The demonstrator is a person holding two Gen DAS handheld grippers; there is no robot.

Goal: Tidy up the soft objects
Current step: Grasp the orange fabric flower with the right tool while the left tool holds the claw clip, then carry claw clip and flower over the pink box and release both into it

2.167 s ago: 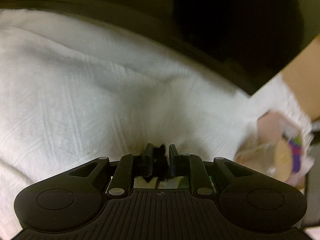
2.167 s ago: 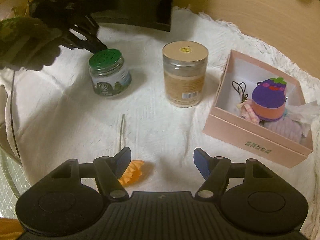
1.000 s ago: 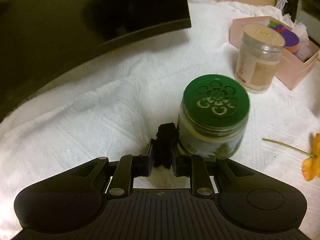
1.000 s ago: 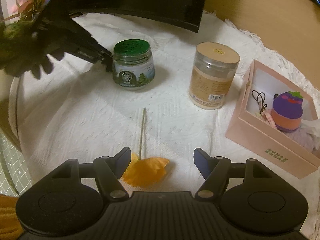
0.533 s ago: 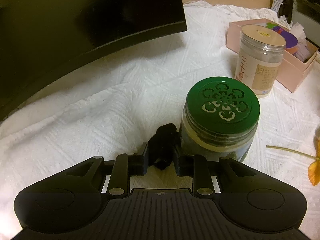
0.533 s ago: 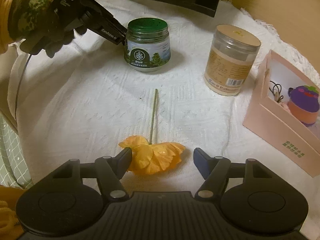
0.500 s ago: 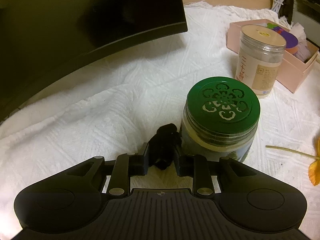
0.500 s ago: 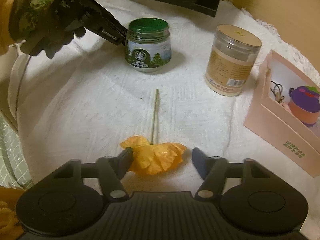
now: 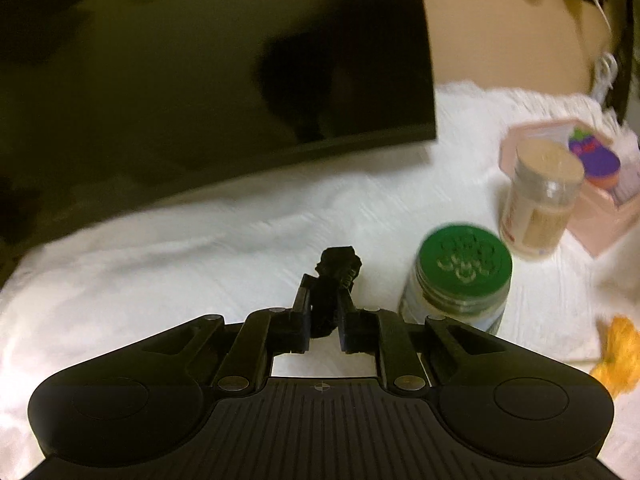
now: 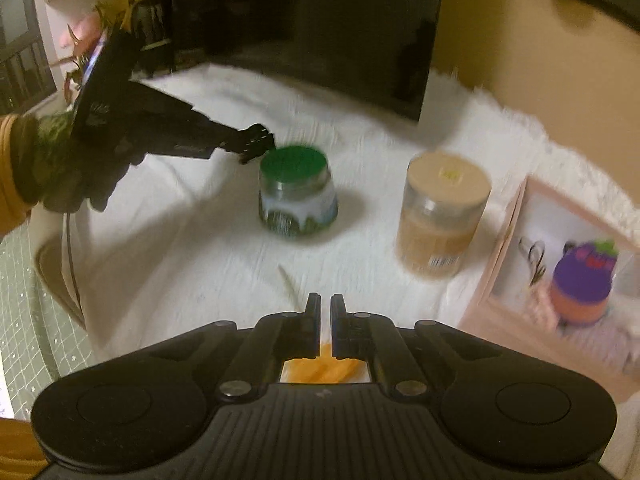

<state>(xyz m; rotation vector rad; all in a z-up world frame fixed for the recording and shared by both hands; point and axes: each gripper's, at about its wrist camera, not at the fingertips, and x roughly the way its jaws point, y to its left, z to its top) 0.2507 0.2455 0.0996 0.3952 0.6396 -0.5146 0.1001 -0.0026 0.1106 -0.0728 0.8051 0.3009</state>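
Orange petals of the flower (image 10: pixel 324 368) are showing between the nearly closed fingers of the right gripper (image 10: pixel 325 312), so it is pinching the bloom low over the white cloth (image 10: pixel 200 248). The left gripper (image 9: pixel 325 304) is clamping a small black object (image 9: pixel 338 266) beside the green-lidded jar (image 9: pixel 460 276). The step in hand seems to be the pick-up; next, both soft things probably are going toward the pink box (image 10: pixel 500 256), already holding a plush toy (image 10: pixel 580 284), without hitting the tan jar (image 10: pixel 440 220).

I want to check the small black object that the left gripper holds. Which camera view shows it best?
The left wrist view: the small black object sits centred and close between the shut jaws of the left gripper, against the white cloth. The right wrist view shows it only from afar and blurred, beside the green-lidded jar.
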